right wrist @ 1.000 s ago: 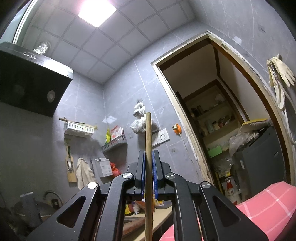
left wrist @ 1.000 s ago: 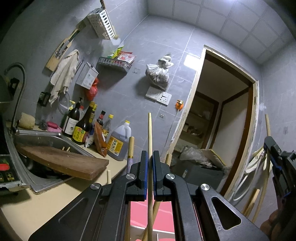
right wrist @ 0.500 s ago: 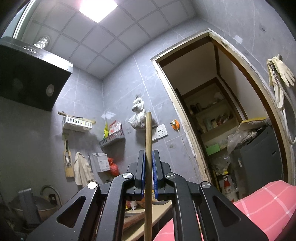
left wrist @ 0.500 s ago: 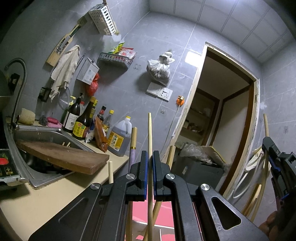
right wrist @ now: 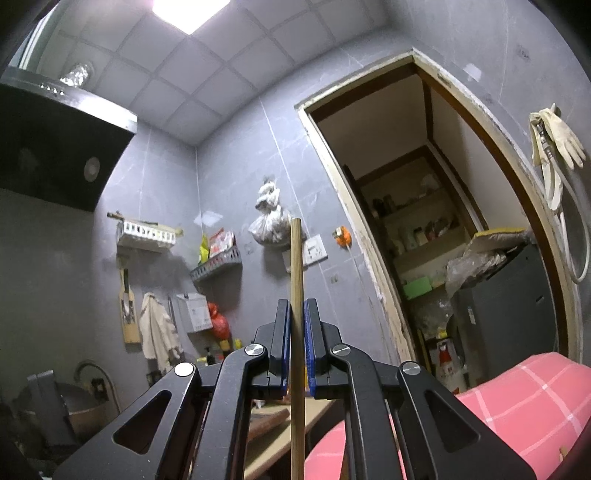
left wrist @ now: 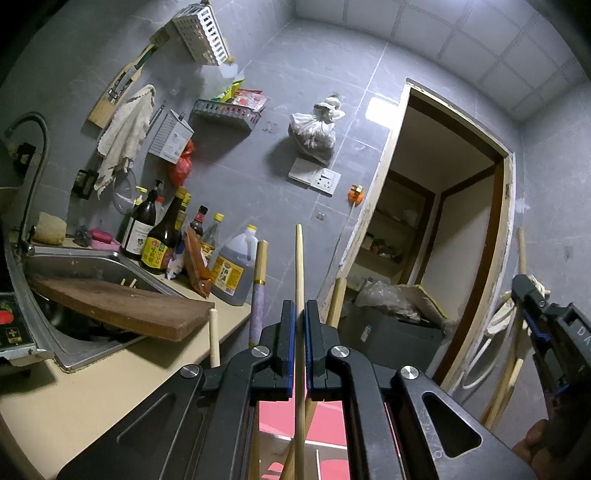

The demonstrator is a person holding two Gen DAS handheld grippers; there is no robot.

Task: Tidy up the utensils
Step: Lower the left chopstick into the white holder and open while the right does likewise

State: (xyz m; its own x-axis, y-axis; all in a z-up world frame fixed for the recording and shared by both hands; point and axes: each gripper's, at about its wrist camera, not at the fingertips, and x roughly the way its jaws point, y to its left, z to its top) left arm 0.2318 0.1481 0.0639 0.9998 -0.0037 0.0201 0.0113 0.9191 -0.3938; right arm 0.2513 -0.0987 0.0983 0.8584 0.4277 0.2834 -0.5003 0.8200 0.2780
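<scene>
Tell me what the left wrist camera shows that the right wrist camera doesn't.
Only the left wrist view shows the sink, the wooden board lying across it, the row of bottles, and the right tool at the edge. Only the right wrist view shows the range hood, ceiling light and hanging gloves. Both show a tool shut on an upright stick, the wall bag and the doorway.
</scene>
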